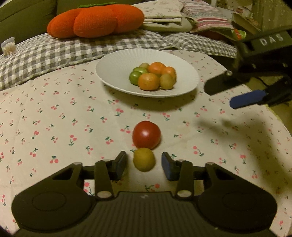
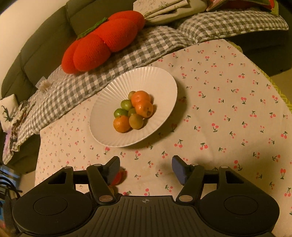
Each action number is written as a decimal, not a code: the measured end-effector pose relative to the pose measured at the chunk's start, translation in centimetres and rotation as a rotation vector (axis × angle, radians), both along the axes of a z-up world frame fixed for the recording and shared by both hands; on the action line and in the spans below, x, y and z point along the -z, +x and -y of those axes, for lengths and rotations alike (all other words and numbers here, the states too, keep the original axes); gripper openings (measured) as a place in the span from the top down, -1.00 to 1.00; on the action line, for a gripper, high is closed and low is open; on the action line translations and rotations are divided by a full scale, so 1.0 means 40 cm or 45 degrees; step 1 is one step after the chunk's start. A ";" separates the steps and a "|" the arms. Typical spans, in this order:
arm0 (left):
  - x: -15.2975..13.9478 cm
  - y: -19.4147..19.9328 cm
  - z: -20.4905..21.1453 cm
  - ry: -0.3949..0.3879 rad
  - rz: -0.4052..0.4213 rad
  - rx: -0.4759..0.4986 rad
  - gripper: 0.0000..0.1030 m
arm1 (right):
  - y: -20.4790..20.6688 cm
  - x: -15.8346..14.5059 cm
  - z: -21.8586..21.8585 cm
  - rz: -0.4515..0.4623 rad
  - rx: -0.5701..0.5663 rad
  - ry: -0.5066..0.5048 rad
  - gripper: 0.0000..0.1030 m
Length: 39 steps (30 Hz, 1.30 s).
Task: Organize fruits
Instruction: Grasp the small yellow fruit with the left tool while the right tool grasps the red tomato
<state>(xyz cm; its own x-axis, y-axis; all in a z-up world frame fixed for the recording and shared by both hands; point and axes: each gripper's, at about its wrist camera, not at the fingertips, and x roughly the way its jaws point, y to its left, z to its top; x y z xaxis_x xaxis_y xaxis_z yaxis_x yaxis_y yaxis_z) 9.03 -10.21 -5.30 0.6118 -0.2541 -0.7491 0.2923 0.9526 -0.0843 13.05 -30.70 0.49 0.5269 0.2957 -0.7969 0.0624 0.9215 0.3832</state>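
Observation:
A white ribbed plate (image 1: 113, 69) holds several orange and green fruits (image 1: 148, 81) at the table's far side; it also shows in the right wrist view (image 2: 160, 87). My left gripper (image 1: 144, 164) is open, its fingers either side of a yellow-green fruit (image 1: 144, 159) on the cloth, not touching it. A red tomato (image 1: 146, 134) lies just beyond that fruit. My right gripper (image 2: 146, 168) is open and empty, hovering above the cloth before the plate; it also shows in the left wrist view (image 1: 228, 93). The tomato (image 2: 119, 177) peeks from behind its left finger.
The table wears a cherry-print cloth (image 1: 54, 127). Behind it lie a grey checked blanket (image 1: 45, 54), an orange pumpkin-shaped cushion (image 1: 94, 20) and folded fabrics (image 1: 164, 16). A dark green sofa (image 2: 45, 54) backs them.

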 end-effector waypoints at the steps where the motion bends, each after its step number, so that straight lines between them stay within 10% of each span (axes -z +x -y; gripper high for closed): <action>1: -0.001 0.001 -0.002 0.005 0.008 -0.004 0.49 | 0.000 0.002 0.000 -0.001 -0.001 -0.003 -0.23; 36: -0.019 -0.014 -0.214 -0.085 -0.176 -0.389 0.55 | 0.024 0.115 -0.252 0.047 -0.339 -0.152 -0.21; 39: -0.020 -0.015 -0.214 -0.086 -0.175 -0.392 0.55 | 0.026 0.121 -0.256 0.047 -0.360 -0.164 0.32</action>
<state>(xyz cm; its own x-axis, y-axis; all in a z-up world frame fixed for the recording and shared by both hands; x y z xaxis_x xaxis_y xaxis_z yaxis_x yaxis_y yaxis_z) 8.45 -1.65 -4.49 0.5621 -0.1246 -0.8176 -0.0268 0.9853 -0.1686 14.09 -20.47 -4.37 0.4676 0.3327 -0.8189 -0.2154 0.9414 0.2595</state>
